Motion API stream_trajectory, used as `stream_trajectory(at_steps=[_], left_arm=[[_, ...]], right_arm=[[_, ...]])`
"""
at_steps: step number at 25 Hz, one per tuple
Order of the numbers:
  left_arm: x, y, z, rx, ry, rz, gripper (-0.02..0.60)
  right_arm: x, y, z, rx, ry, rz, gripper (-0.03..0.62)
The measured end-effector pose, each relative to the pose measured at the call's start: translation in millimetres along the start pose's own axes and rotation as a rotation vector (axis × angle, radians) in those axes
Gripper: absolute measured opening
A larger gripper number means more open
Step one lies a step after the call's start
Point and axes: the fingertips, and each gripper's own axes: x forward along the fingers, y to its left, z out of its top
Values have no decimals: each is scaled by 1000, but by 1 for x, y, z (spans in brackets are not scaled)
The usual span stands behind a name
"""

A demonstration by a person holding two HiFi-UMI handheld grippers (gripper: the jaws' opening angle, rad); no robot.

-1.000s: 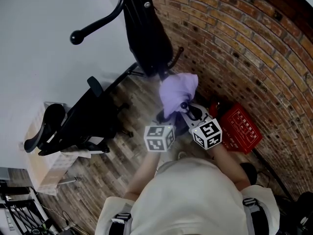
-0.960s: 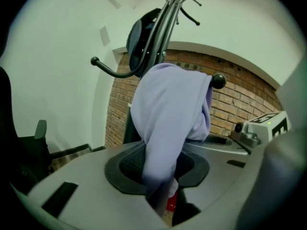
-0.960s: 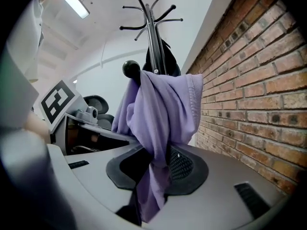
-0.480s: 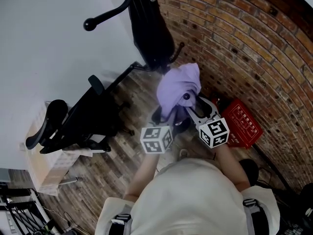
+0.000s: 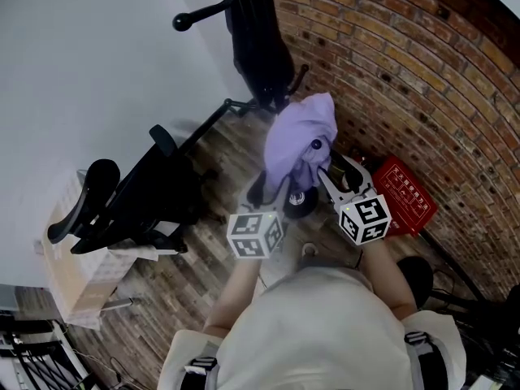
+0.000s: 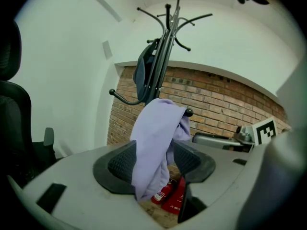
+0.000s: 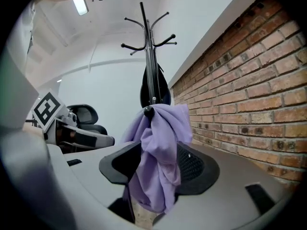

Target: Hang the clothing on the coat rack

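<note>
1. head view: the purple garment (image 5: 299,140) hung on a low peg, both grippers just below it.
2. left gripper (image 6: 153,164) view: jaws were opening, cloth loose between them.
3. right gripper (image 7: 158,164) view: jaws spread around the cloth; the coat rack (image 7: 148,47) top hooks showed.

text: none legible | red box (image 5: 404,200) on floor (image 5: 162,299) by brick wall (image 5: 422,80): white print, too small to read
</note>
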Motion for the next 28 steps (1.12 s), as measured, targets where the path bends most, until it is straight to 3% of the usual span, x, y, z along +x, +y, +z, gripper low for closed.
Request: stream_trajectory(at_steps=[6,14,19,28], left_arm=[[-25,-5,13,20,-40,-24,211],[-66,-5,18,31,-77,-23,85],[-94,-9,16,19,-93,-38,48],[-146,-19,3,21,-98,-58,31]], right_arm=[[-16,28,12,-8,-20,2,202],[-41,71,20,-16,-42,15,202],[-62,102,23,-34,-45,26,93],[-101,152,28,-87,-67,32,18]])
